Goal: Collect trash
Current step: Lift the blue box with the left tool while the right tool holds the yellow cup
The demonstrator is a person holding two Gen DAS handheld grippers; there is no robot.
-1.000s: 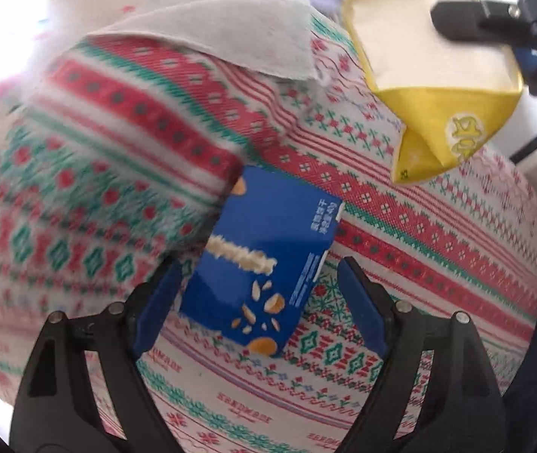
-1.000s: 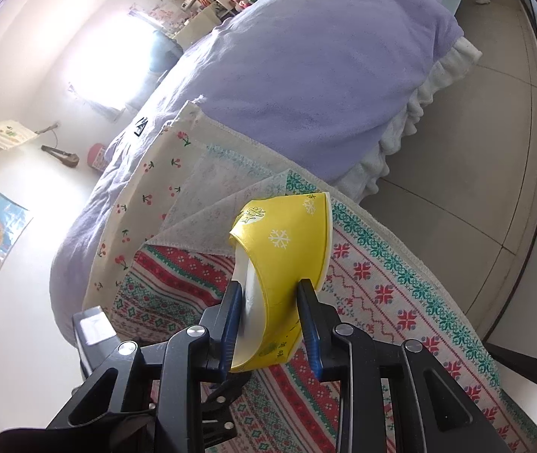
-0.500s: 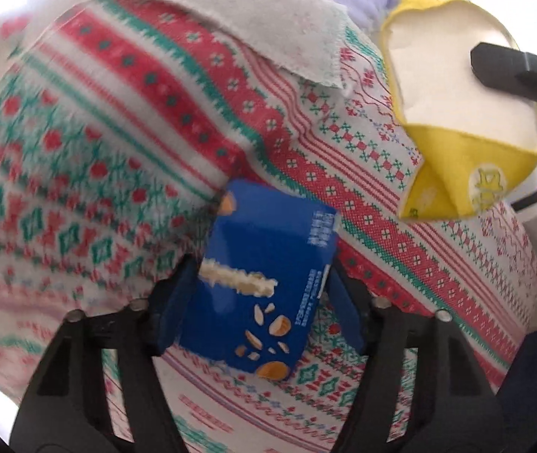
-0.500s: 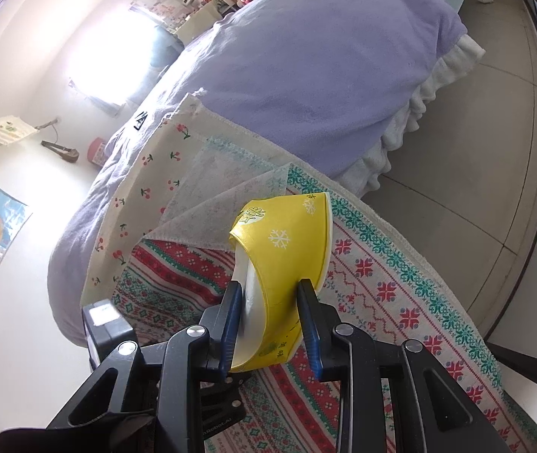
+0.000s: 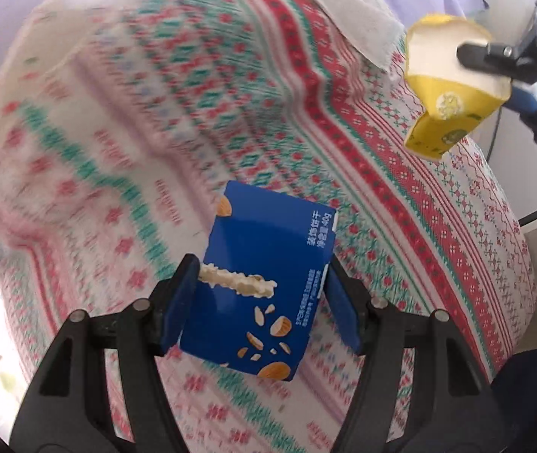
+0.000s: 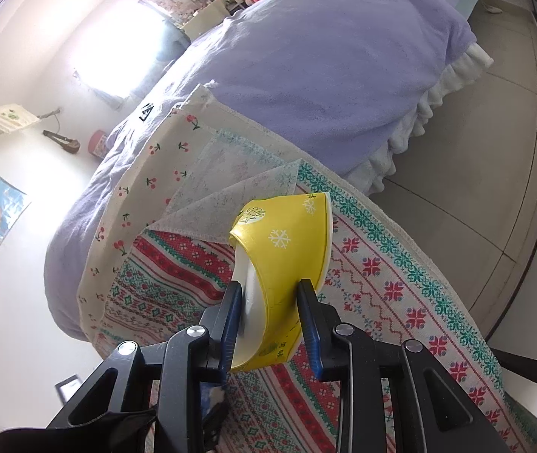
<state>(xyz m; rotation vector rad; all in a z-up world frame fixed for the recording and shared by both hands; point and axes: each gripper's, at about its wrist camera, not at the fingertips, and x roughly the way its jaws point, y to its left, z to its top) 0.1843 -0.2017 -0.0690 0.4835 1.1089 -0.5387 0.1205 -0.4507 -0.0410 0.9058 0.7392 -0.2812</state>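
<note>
Cup (image 6: pixel 287 260) (yellow, crushed) clamped in right jaws | box (image 5: pixel 264 283) gripped by left jaws

Bare patterned cloth (image 5: pixel 381 204) between both cartons

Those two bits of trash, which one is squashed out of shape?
The yellow paper cup, pinched flat in the right gripper. The blue biscuit box in the left gripper keeps its square shape.

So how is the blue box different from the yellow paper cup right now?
The blue box is a flat-sided carton printed with nuts; the yellow paper cup is round, white inside, with snowflakes. The box keeps its shape; the cup is squashed. The box sits in the left gripper, the cup in the right gripper. Both are held above the patterned cloth.
</note>
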